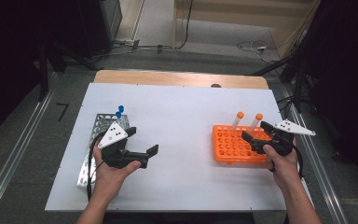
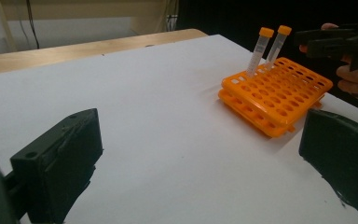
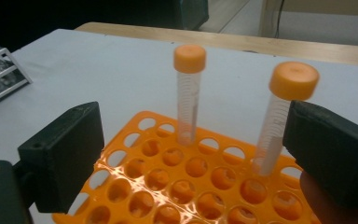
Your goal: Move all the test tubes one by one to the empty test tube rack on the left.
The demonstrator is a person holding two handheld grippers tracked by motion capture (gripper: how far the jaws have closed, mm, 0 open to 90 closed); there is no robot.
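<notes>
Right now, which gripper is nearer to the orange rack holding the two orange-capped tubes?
The right. The right gripper hangs open over the orange rack, just short of its two tubes. The left gripper is open beside the metal rack, across the table.

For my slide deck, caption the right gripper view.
Open right gripper poised over an orange tube rack holding two orange-capped tubes.

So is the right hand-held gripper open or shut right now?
Open. The right hand-held gripper has its jaws spread wide over the orange rack, with the two orange-capped tubes standing ungripped.
</notes>
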